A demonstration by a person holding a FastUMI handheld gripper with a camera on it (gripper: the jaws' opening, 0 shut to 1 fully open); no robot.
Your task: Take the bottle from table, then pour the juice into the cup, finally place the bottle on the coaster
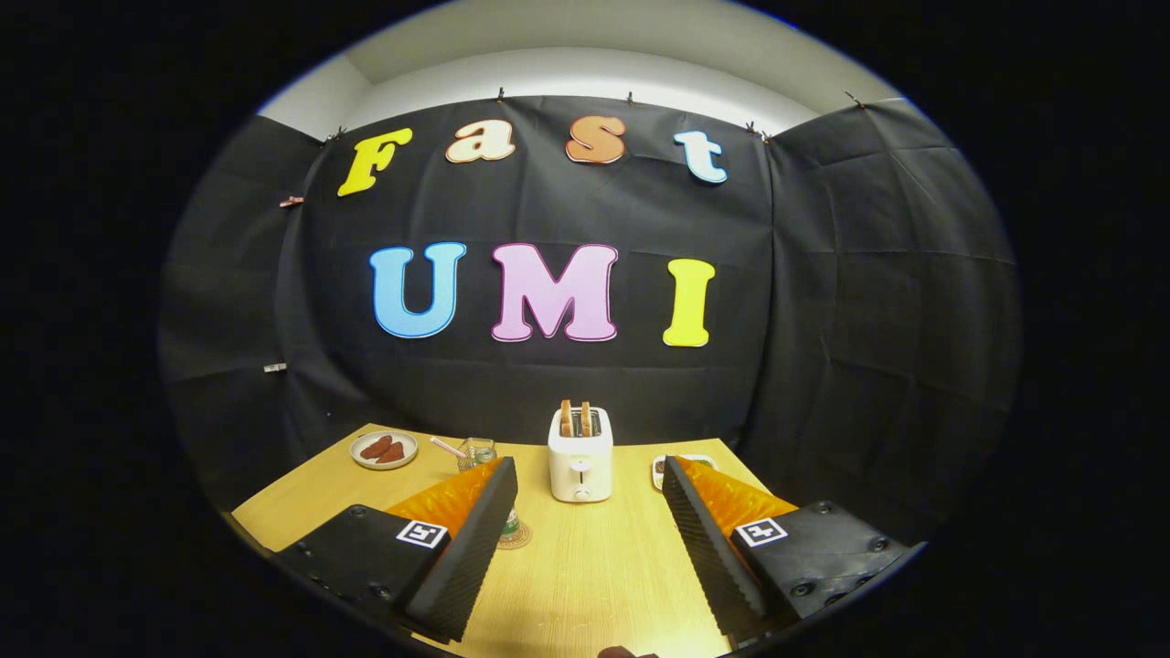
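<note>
Your tongs [585, 512] hang wide over the tabletop [585, 585], both fingers spread far apart with nothing between them but bare wood. Straight ahead, beyond the gap, stands a toaster [580, 454] with two slices of toast [576, 418] poking out of its slots, backed up close to the booth's black wall.

Look past your left finger [471, 548]: a glass cup [476, 451] sits just beyond its tip, with a pale straw or stick [447, 446] leaning out of it toward the left. Right behind that same finger, low against its inner edge, you catch a sliver of the bottle [511, 524], mostly hidden, and it seems to stand on a round coaster [517, 539] whose rim peeks out beside the finger. How much of the bottle sits on it you cannot tell from here.

Farther out beyond the left finger, toward the far corner, there is a plate [384, 450] holding a few reddish-brown pieces of food [382, 449].

Past your right finger [708, 539], a small white dish [660, 468] shows just at its tip, half covered by the finger; what it holds is too hidden to name.
</note>
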